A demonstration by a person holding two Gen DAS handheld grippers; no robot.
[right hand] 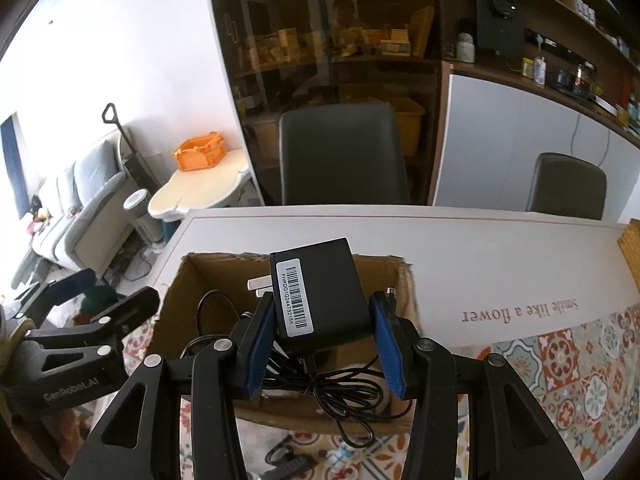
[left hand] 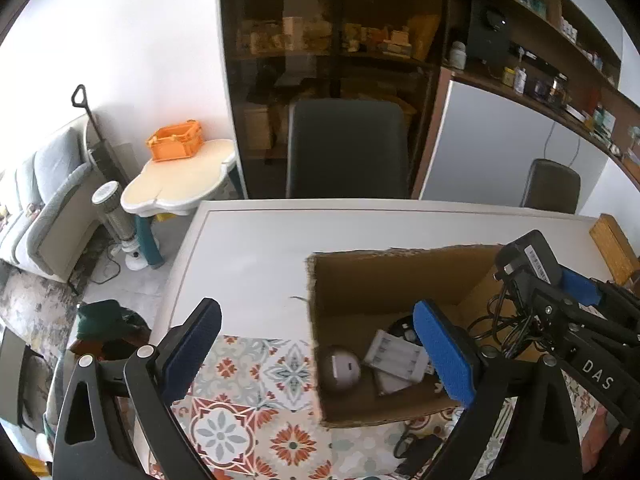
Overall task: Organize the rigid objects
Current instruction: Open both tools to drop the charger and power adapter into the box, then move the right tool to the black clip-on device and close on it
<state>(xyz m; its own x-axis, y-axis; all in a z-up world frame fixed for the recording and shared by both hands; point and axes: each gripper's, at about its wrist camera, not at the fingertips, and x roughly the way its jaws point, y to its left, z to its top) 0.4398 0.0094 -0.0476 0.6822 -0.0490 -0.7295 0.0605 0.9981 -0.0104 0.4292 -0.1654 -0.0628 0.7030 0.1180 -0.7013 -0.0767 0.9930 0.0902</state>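
Hovering above the open brown cardboard box [right hand: 404, 292], the right gripper [right hand: 324, 344] clamps a stiff, compact black plastic power adapter [right hand: 320, 292] by its flat sides, limp cord [right hand: 340, 396] dangling into the box, while the left gripper [left hand: 320, 356] beside the box gapes empty.

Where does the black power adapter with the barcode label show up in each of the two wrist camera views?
Left wrist view: the power adapter is at the far right, above the cardboard box, clamped in the right gripper.
Right wrist view: the power adapter sits in the centre, between the blue pads, its cable hanging into the box.
Shared landmark: the dark chair behind the white table.
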